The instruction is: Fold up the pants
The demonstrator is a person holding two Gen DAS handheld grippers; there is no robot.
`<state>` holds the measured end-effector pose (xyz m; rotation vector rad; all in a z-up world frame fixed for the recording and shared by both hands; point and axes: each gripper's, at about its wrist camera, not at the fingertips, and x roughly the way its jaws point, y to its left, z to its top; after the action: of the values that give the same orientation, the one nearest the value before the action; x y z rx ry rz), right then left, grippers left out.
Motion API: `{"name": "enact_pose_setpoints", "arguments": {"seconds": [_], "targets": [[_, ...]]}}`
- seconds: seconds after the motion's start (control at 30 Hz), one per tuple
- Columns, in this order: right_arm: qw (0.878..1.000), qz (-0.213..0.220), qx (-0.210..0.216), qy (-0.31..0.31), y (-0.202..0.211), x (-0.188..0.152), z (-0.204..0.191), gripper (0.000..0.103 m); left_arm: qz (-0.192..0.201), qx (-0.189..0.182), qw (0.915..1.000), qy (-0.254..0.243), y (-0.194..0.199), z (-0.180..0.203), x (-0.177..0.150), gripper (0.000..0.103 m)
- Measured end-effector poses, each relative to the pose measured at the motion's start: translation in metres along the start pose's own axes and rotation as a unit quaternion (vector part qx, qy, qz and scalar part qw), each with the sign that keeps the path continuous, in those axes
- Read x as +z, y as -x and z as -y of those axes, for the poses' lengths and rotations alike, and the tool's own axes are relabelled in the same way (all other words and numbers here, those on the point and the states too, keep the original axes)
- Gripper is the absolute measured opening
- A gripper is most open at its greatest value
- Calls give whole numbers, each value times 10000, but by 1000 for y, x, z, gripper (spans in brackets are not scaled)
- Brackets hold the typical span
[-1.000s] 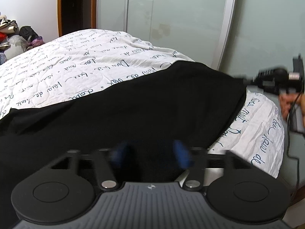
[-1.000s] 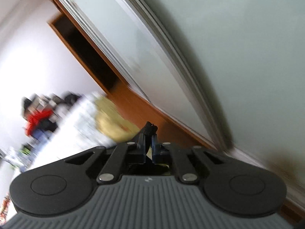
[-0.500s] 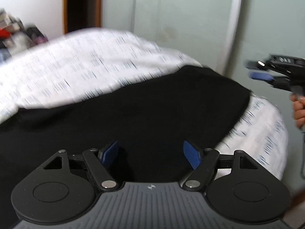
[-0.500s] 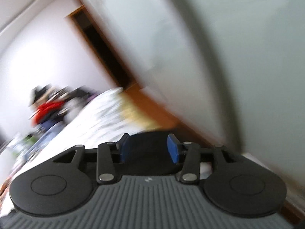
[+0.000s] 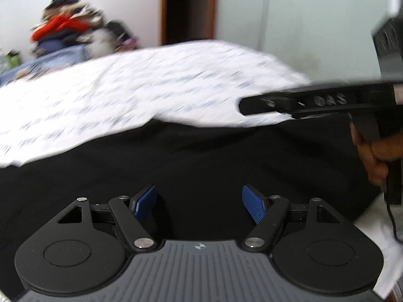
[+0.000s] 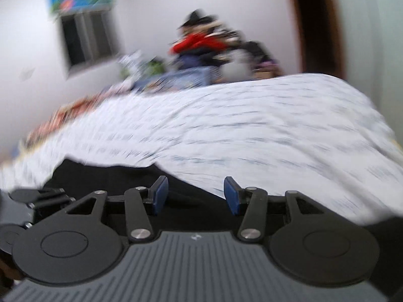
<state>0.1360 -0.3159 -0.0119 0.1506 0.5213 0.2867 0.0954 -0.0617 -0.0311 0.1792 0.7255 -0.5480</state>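
Black pants [image 5: 201, 158] lie spread across the near part of a bed with a white script-printed cover [image 5: 141, 93]. My left gripper [image 5: 199, 201] hovers low over the pants, open, with nothing between its blue pads [image 5: 253, 207]. My right gripper [image 5: 245, 105] reaches in from the right above the pants' far edge, held by a hand [image 5: 377, 156]. In the right wrist view its jaws [image 6: 196, 193] are opening, with only the pants [image 6: 100, 178] beneath them and nothing between the pads. The left gripper's body [image 6: 37, 196] shows at that view's left edge.
A pile of clothes [image 5: 68, 32] is heaped beyond the bed's far end. Pale wardrobe doors [image 5: 302, 20] and a dark doorway [image 5: 189, 10] stand behind the bed. A window [image 6: 85, 42] is on the far wall. A cable [image 5: 393, 221] hangs at the bed's right edge.
The right gripper swung from facing the wardrobe door to over the bed, and its shut jaws parted. The left gripper shifted and turned, bringing the clothes pile and right gripper into its view.
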Motion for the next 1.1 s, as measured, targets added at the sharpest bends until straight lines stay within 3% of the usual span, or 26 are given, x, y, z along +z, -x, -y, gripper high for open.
{"name": "enact_pose_setpoints", "arguments": {"seconds": [0.2, 0.3, 0.4, 0.47, 0.6, 0.73, 0.83, 0.9, 0.97, 1.03, 1.1], "targets": [[9865, -1059, 993, 760, -94, 12, -60, 46, 161, 163, 9979, -598, 7, 12, -24, 77], [9842, -1308, 841, 850, -141, 9, -61, 42, 269, 209, 9964, -776, 10, 19, -30, 77], [9901, -1221, 662, 224, -156, 25, -41, 35, 244, 67, 9973, -695, 16, 12, -28, 78], [9944, -989, 331, 167, -137, 34, -36, 37, 337, 46, 9975, -614, 24, 4, -26, 78], [9920, -841, 645, 680, -103, 32, -53, 37, 596, 531, 9954, -529, 29, -17, -14, 78], [9810, -1389, 843, 1056, -122, 13, -69, 34, 754, 1133, 9901, -357, 19, -45, 7, 78], [9884, -1244, 669, 558, -143, 9, -59, 34, 480, 1494, 9875, -116, 7, -68, 11, 79], [9937, -1041, 386, 166, -133, 16, -54, 36, 326, 1457, 9888, 53, 8, -80, 2, 79], [9949, -822, 339, 482, -109, 16, -63, 42, 211, 1295, 9913, 58, 11, -88, -12, 79], [9937, -709, 331, 799, -78, 8, -70, 50, 314, 1363, 9900, -197, 20, -82, -29, 79], [9913, -735, 244, 1061, -48, -6, -69, 50, 320, 1368, 9896, -305, 28, -76, -30, 79]]}}
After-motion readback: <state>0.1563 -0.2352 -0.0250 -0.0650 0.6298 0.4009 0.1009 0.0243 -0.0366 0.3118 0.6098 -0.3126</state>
